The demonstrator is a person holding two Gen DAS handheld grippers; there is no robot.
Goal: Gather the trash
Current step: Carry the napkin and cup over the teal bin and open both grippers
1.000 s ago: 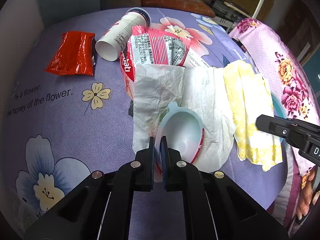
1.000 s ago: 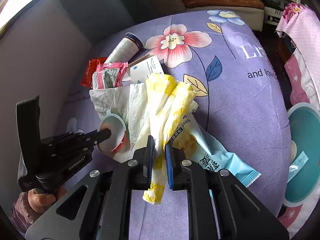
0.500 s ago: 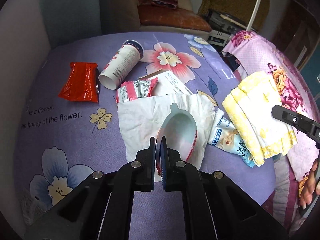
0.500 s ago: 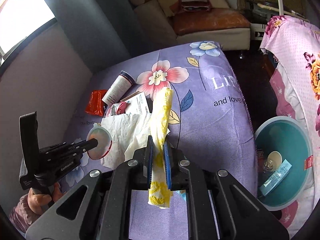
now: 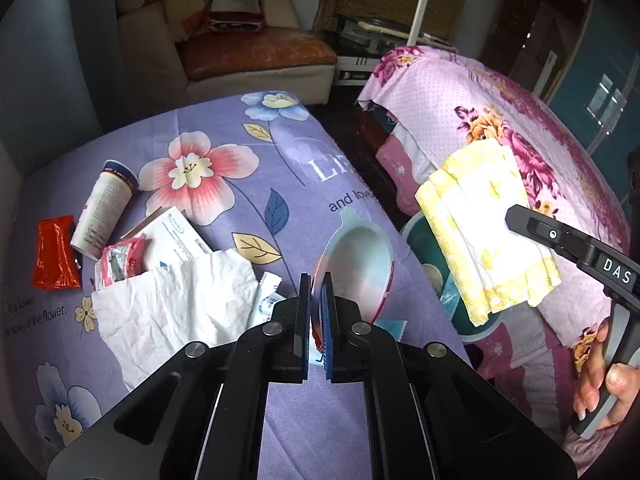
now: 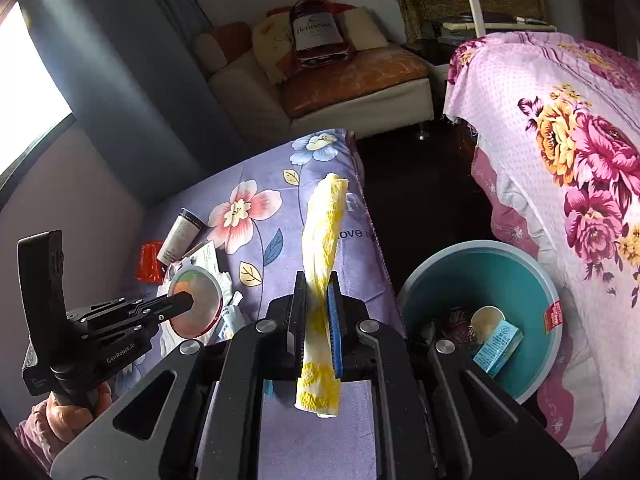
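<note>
Two hand-held grippers (image 5: 316, 304) (image 6: 318, 300), one lid (image 5: 356, 264), one yellow napkin (image 6: 320, 240).

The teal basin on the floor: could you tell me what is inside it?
Inside the teal basin lie a light blue carton, a round cup lid and a dark wrapper. The gripper body hides its near-left part.

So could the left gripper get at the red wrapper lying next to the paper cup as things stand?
Probably not yet. The left gripper is shut on a plastic lid, so its jaws are occupied. The red wrapper itself lies uncovered on the purple bedspread beside the paper cup.
</note>
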